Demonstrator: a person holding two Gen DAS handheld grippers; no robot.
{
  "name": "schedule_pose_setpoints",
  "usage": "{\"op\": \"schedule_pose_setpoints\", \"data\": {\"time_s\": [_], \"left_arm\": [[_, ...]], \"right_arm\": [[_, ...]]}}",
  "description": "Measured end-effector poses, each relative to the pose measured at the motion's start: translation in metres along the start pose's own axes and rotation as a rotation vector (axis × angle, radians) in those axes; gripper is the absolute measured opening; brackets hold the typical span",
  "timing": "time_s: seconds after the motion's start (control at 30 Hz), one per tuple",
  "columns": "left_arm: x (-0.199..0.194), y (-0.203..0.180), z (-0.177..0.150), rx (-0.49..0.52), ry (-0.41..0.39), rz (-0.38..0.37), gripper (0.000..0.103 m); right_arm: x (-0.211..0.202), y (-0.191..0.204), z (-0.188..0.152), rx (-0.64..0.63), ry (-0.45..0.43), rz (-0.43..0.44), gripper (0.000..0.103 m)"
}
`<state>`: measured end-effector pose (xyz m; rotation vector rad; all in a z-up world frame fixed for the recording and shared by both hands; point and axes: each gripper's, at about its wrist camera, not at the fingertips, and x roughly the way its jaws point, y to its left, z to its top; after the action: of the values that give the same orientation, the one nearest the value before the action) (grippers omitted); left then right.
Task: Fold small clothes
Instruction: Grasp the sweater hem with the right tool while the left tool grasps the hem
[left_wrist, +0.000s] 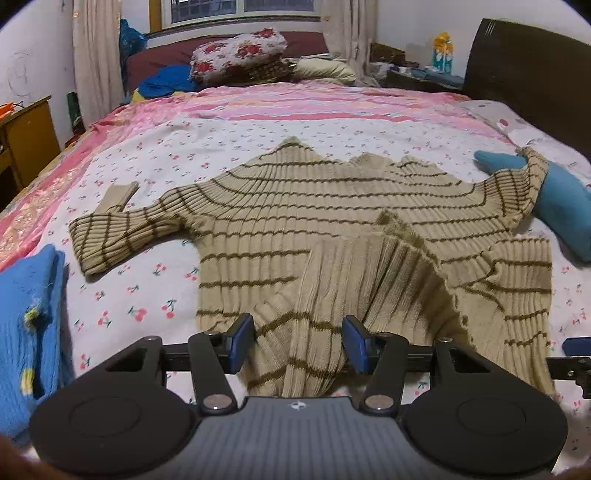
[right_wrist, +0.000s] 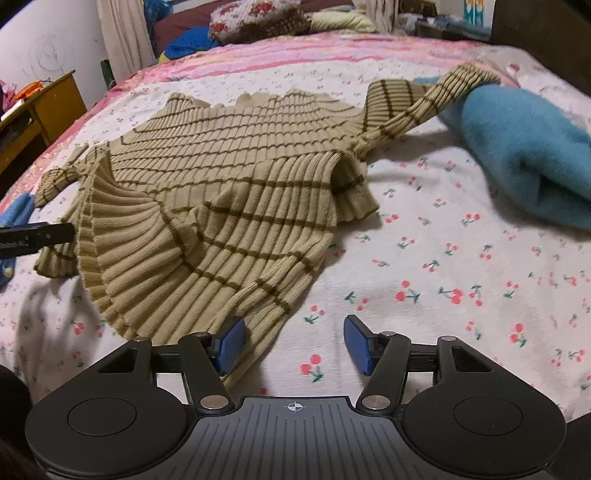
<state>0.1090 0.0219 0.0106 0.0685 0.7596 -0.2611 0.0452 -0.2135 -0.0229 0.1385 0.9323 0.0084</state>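
Because the bed (left_wrist: 303, 122) gives me a broad flat surface, I have the sweater (left_wrist: 332, 221) spread across its cherry-print sheet, neck toward the far side and hem toward me, so the folds can be made in place. Its body lies mostly flat, but the hem on my right is flipped up and bunched, which I judge needs smoothing before any clean fold. One sleeve (left_wrist: 122, 236) stretches out flat on the left; the other sleeve (right_wrist: 424, 99) is draped over a teal cloth (right_wrist: 524, 147), so it sits raised rather than flat. A blue knit (left_wrist: 26, 332) waits at the left edge, probably next in line. My left gripper (left_wrist: 298, 341) stands half open with the hem lying between its blue pads, not visibly pinched. My right gripper (right_wrist: 294, 341) is likewise half open; its left pad touches the hem's corner, while bare sheet shows in the gap. I hold both low at the near edge, I judge, to take the hem at two points.
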Motion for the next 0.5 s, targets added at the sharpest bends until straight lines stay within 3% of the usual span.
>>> {"op": "schedule_pose_setpoints", "data": {"time_s": [0.23, 0.4, 0.5], "left_arm": [[-0.005, 0.014, 0.011, -0.011, -0.050, -0.050, 0.058], [0.013, 0.009, 0.017, 0.022, -0.014, -0.081, 0.058], [0.019, 0.005, 0.016, 0.042, -0.003, -0.069, 0.059]], "right_arm": [[-0.003, 0.012, 0.011, 0.023, 0.017, 0.098, 0.058], [0.014, 0.019, 0.012, 0.018, 0.058, 0.070, 0.058], [0.013, 0.017, 0.013, 0.014, 0.063, 0.057, 0.046]]}}
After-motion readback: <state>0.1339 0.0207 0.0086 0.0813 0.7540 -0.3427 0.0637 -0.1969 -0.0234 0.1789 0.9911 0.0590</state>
